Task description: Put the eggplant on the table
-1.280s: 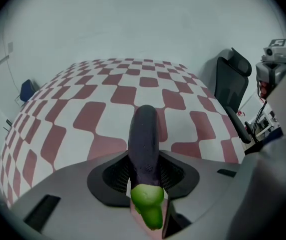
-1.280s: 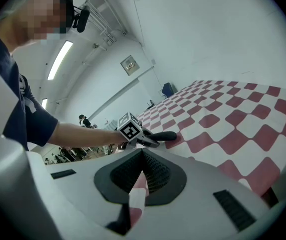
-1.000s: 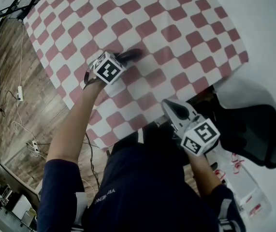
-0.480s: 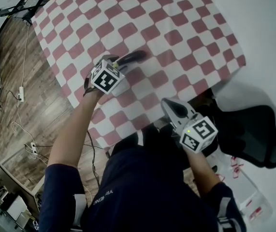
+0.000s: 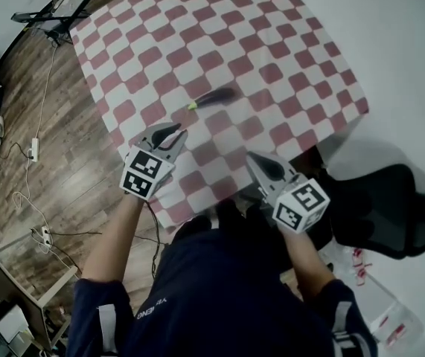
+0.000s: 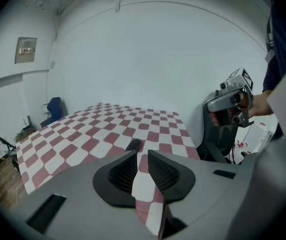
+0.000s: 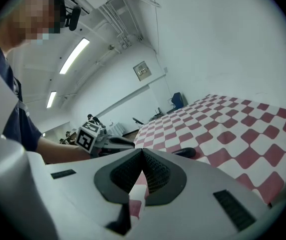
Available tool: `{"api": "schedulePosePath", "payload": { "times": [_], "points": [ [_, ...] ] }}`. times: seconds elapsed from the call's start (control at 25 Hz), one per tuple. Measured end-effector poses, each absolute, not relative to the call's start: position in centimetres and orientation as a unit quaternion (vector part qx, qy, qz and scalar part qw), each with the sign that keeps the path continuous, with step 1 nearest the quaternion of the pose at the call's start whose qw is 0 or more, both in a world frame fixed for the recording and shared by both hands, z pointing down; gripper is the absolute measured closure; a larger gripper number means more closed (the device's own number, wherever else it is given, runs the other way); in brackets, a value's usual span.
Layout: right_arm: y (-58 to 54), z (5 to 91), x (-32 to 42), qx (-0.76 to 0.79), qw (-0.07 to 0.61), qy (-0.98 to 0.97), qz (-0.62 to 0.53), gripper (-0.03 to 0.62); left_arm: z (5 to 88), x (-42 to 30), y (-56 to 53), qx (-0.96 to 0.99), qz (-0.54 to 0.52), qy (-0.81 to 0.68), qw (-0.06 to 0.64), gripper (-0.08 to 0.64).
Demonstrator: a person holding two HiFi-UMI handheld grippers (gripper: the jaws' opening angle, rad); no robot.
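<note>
While the dark purple eggplant lies near the red-checked surface's front corner, the left tool, empty, has just been closing and is slightly apart; the right tool seems together.

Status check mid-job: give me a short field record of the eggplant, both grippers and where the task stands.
eggplant: lying on the checkered tablecloth, green stem end toward the left gripper, nothing touching it
left gripper: over the cloth's near part, short of the eggplant; jaws have just been closing, a narrow gap remains, nothing between them
right gripper: at the table's near edge, jaws together, empty
task state: eggplant is on the table, so it looks done
nearby: black chair at the table's right corner
</note>
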State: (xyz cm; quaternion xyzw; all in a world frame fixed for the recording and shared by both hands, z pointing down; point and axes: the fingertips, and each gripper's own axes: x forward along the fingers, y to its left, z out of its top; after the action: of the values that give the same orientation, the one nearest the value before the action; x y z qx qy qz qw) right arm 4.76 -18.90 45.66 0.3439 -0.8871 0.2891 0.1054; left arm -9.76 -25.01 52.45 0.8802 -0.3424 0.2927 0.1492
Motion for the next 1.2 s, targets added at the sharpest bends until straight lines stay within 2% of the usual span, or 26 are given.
{"api": "schedulePosePath", "payload": {
  "times": [0.36,0.68,1.2],
  "points": [
    [-16.8,41.5,1.6,0.345,0.097,-0.902,0.240,0.581,45.9,-13.4,-18.9,0.888,0.180,-0.387,0.169,0.518],
    [-15.2,38.1,-1.2,0.329,0.082,-0.921,0.191,0.580,41.9,-14.3,-15.2,0.893,0.103,-0.399,0.178,0.529],
    [-11.9,36.9,-4.3,0.296,0.091,-0.936,0.167,0.581,38.9,-13.8,-12.6,0.912,0.060,-0.370,0.168,0.534]
  ]
}}
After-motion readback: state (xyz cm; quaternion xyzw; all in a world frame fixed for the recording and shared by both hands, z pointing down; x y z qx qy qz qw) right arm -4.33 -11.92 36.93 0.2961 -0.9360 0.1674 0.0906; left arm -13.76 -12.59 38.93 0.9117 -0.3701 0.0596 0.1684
